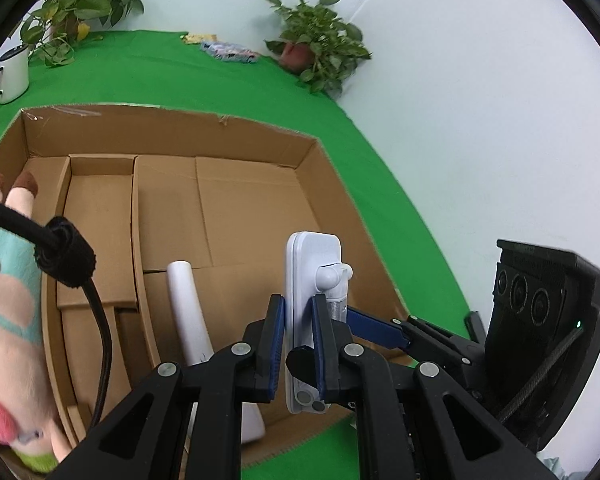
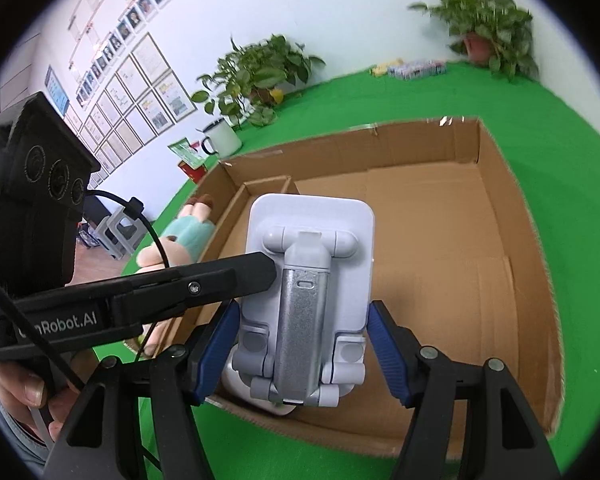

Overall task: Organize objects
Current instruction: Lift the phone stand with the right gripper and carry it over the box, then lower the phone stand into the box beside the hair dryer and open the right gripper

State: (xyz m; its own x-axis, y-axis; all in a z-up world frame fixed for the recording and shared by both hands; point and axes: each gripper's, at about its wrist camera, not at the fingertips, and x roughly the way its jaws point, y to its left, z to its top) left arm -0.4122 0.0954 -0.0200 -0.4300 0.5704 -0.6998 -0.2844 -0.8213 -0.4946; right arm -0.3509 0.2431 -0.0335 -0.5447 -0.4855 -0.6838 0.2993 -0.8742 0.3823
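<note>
Your left gripper (image 1: 296,340) is pinching the stand (image 1: 308,320), a white folding phone stand, by its thin edges, holding it upright above the near part of the box (image 1: 236,136). Your right gripper (image 2: 302,350) has its blue pads (image 2: 384,344) spread to either side of the same stand (image 2: 308,280); whether they touch it you cannot tell, though a slight gap shows at the right pad. In the right view the left gripper's black finger (image 2: 204,276) lies across the stand's left side.

The box is an open cardboard carton on the green cloth (image 1: 160,72). Inside it, a smaller cardboard tray (image 1: 100,216) sits along the left wall and flat cardboard sheets cover the floor. A white curved piece (image 1: 192,312) lies in the near left part, just below the stand.

The plush doll (image 1: 8,340), in a teal top, lies at the box's left wall; whether it sits inside or outside you cannot tell.

A white mug (image 1: 12,72) and two potted plants (image 1: 316,48) stand on the cloth beyond the box.
</note>
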